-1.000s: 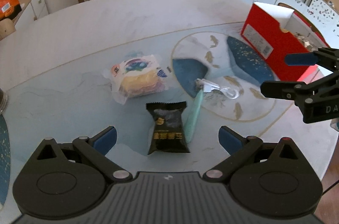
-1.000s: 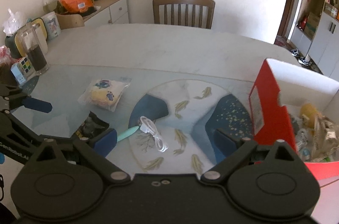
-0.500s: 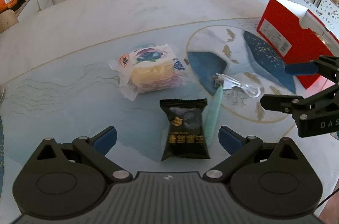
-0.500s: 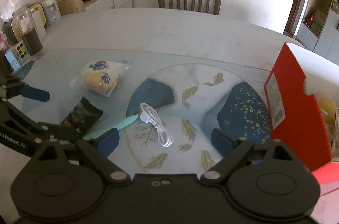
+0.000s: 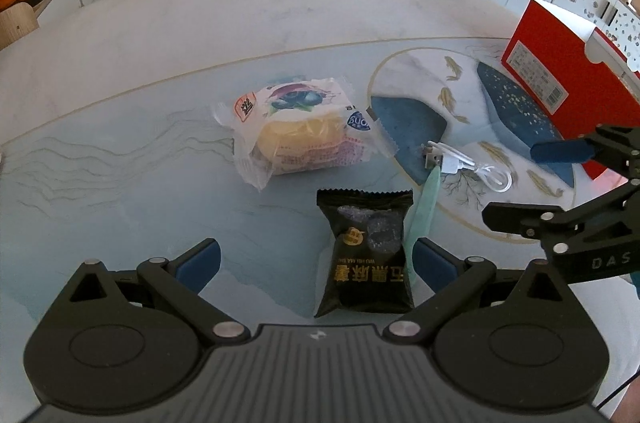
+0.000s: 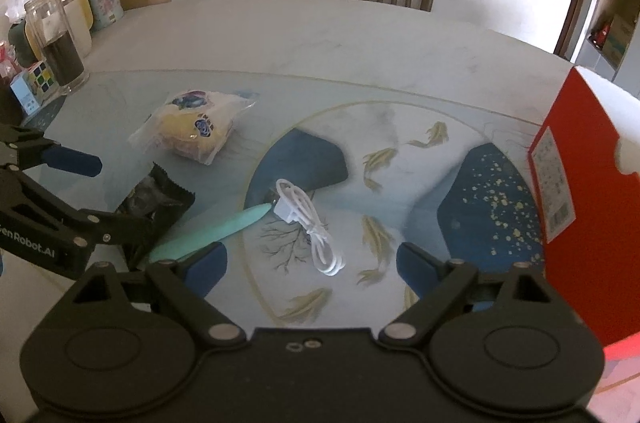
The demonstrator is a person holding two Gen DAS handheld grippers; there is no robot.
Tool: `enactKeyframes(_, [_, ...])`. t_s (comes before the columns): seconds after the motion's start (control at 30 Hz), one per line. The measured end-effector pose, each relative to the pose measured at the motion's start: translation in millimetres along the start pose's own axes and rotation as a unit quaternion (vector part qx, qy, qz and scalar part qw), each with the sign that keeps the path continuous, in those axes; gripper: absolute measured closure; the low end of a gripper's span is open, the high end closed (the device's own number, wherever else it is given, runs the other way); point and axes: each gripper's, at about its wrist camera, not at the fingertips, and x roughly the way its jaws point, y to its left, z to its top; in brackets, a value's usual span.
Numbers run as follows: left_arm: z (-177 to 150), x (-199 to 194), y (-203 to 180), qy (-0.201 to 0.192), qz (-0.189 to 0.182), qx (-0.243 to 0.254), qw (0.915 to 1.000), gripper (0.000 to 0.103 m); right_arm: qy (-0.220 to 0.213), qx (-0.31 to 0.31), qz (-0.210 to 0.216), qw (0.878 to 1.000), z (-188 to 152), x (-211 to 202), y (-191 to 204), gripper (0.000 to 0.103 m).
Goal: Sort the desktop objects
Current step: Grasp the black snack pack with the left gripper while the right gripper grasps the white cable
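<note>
Jaws wide, both empty
My right gripper [image 6: 312,263] is closing above the cable [image 6: 310,225]; my left gripper [image 5: 316,259] straddles a black packet [image 5: 366,251].

The left hand-held gripper [image 5: 316,263] tilts steeply downward, its blue-padded jaws spread wide and gripping nothing. Beside it the right hand-held gripper [image 6: 312,265] slants down at much the same angle, its jaws closing from a wide spread with nothing pressed between the pads. The two stand near each other, apart.
</note>
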Motion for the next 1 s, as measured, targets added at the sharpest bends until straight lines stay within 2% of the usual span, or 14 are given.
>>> enactKeyframes(0.43, [4, 16, 1, 0.002, 0.006, -0.007, 1.0, 0.001, 0.02, -0.005, -0.004, 1.0, 5, 25, -5, 0.026])
enactKeyframes(0.67, [-1, 16, -4, -0.006, 0.021, 0.005, 0.9998, 0.003, 0.017, -0.013, -0.005, 1.0, 6, 28, -5, 0.028])
enactKeyframes(0.8, [-3, 15, -13, -0.011, 0.043, 0.027, 0.9987, 0.016, 0.015, -0.02, 0.0, 1.0, 9, 27, -4, 0.04])
enactKeyframes(1.0, [-5, 10, -21, -0.017, 0.034, 0.049, 0.9981, 0.043, 0.017, -0.028, 0.005, 0.999, 11, 27, 0, 0.053])
